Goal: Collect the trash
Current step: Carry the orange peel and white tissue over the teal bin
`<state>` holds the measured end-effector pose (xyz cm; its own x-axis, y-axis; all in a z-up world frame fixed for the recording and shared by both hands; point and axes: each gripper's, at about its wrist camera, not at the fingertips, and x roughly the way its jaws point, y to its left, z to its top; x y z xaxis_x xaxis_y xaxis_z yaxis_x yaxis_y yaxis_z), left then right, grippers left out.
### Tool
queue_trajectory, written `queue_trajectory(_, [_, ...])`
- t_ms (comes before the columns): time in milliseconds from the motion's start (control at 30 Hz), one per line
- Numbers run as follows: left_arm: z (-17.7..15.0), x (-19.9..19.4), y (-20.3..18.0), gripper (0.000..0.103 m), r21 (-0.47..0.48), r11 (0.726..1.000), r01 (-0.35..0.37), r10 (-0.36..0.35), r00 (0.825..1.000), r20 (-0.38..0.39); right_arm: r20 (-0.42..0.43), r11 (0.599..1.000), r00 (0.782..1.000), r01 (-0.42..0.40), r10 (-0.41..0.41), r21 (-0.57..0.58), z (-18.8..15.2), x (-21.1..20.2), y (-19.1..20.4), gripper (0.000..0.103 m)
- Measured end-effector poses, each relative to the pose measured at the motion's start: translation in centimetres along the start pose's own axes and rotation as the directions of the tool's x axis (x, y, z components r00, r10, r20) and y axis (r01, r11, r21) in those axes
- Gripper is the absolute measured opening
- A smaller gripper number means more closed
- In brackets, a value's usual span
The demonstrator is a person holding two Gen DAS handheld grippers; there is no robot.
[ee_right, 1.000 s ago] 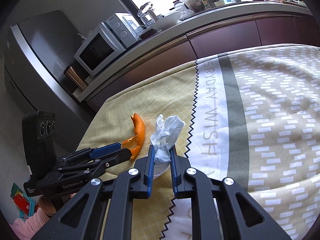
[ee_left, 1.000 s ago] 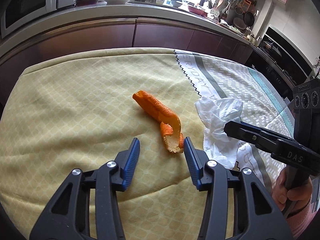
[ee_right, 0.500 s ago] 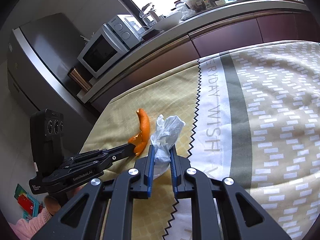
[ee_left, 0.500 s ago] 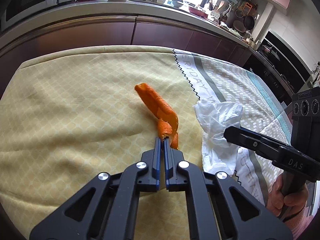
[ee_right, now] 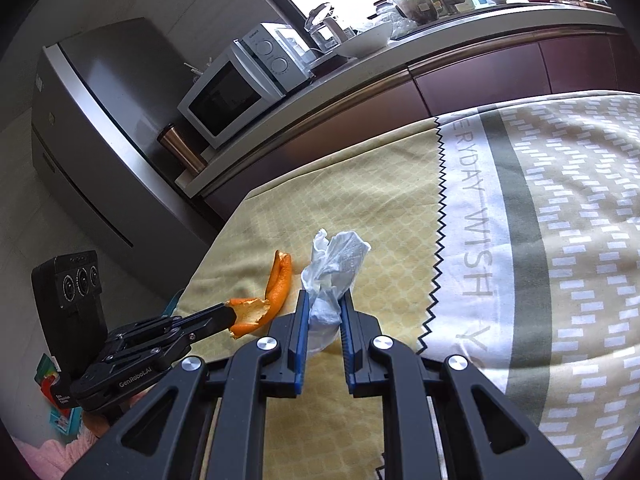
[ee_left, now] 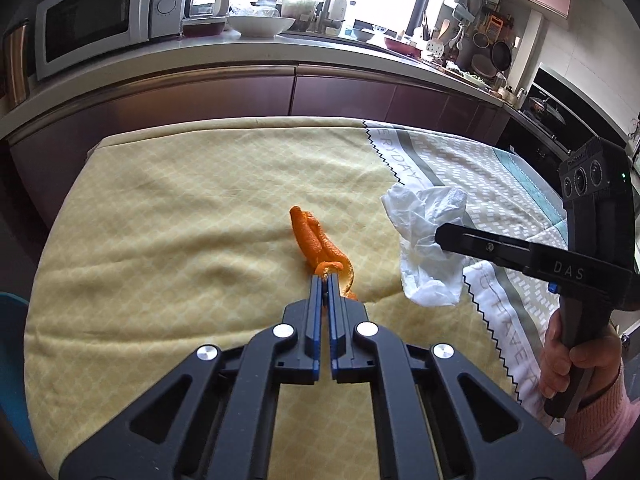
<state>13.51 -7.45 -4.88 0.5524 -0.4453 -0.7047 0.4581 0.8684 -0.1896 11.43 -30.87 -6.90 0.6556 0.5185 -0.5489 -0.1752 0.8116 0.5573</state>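
- Pinching the near, curled end of the peel (ee_left: 318, 240), the left gripper (ee_left: 325, 280) has its fingers (ee_left: 316, 292) clenched on it, almost touching each other.
- Beyond the fingers the rest of the peel stretches away over the yellow part of the cloth (ee_left: 160, 220); whether its far tip touches the cloth I cannot tell.
- Just right of the peel, the tissue (ee_left: 428, 248) is grasped by the right gripper (ee_right: 325, 312), its blue-lined fingers (ee_right: 302, 320) pressing the crumpled wad from both sides.
- The tissue hangs near the zigzag seam of the cloth, on the same side of it as the peel.
- A hand (ee_left: 568, 360) in a pink sleeve (ee_left: 600, 420) grips the right gripper's handle, right of the peel.
- Far behind the peel, a microwave (ee_left: 96, 16) stands on the counter (ee_left: 240, 52).
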Motion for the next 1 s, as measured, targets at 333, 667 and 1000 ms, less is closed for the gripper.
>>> queue_trajectory(333, [-4.0, -2.8, 2.6, 0.005, -0.020, 0.999, -0.032, 0.032, 0.999, -0.031, -0.044, 0.999, 0.998, -0.037, 0.035, -0.034, -0.9, 1.2, 1.8, 0.014])
queue_trajectory(667, [-4.5, -1.5, 3.2, 0.034, -0.057, 0.998, -0.006, 0.003, 0.998, -0.055, -0.082, 0.997, 0.996, -0.051, 0.046, -0.051, -1.5, 2.7, 3.1, 0.014])
queue_trajectory(1000, [-4.5, -2.0, 2.9, 0.004, -0.072, 0.997, 0.022, -0.024, 0.999, -0.038, -0.086, 0.997, 0.995, -0.056, 0.051, -0.061, -1.6, 2.8, 3.7, 0.014])
